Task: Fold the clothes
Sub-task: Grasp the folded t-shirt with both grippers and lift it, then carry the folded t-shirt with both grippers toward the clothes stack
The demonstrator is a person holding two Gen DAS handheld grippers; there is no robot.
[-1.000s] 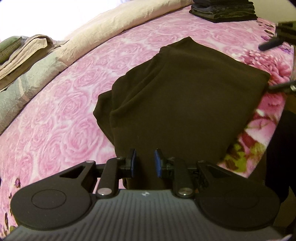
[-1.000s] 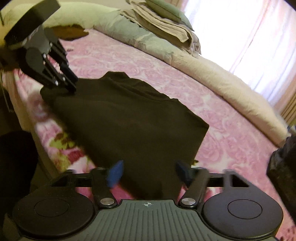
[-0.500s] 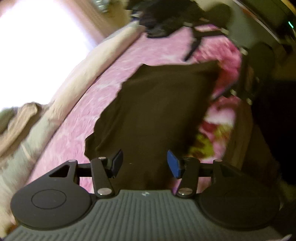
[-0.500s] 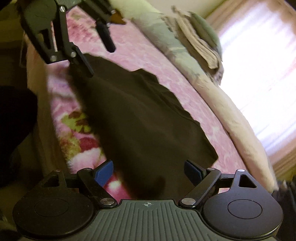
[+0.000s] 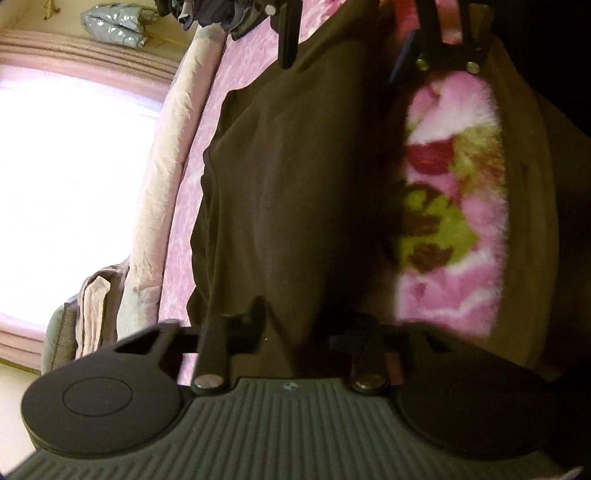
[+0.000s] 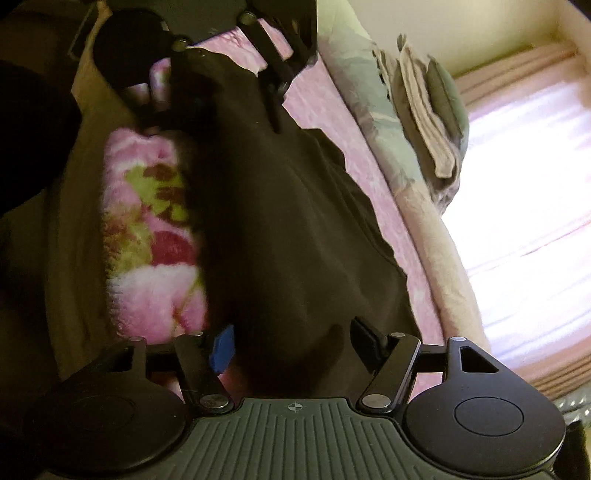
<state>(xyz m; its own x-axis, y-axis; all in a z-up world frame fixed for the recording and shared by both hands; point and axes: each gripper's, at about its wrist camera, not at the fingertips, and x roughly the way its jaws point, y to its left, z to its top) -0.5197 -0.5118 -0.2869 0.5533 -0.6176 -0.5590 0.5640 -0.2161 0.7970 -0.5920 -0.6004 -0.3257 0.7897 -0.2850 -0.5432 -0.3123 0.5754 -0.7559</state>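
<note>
A dark brown folded garment (image 5: pixel 295 166) lies flat on the pink rose bedspread (image 5: pixel 218 92), close to the bed's front edge. My left gripper (image 5: pixel 299 326) is open at one end of it, with the cloth's near edge in the gap between the fingers. At the opposite end my right gripper (image 6: pixel 295 341) is open too, a corner of the garment (image 6: pixel 295 221) lying between its blue pad (image 6: pixel 221 349) and the other finger. Each gripper shows at the top of the other's view: right gripper (image 5: pixel 347 48), left gripper (image 6: pixel 210 110). Both views are rolled sideways.
A plush floral blanket (image 6: pixel 147 240) hangs over the bed's front edge beside the garment. A beige quilt (image 5: pixel 162 166) runs along the far side below a bright window. Folded bedding (image 6: pixel 424 110) is piled at one end, and a stack of dark clothes (image 5: pixel 214 14) sits at the other.
Both grippers have rolled sideways and come down to the garment's opposite ends. The left gripper, nearly shut a second ago, has opened wide. The garment has stayed put.
</note>
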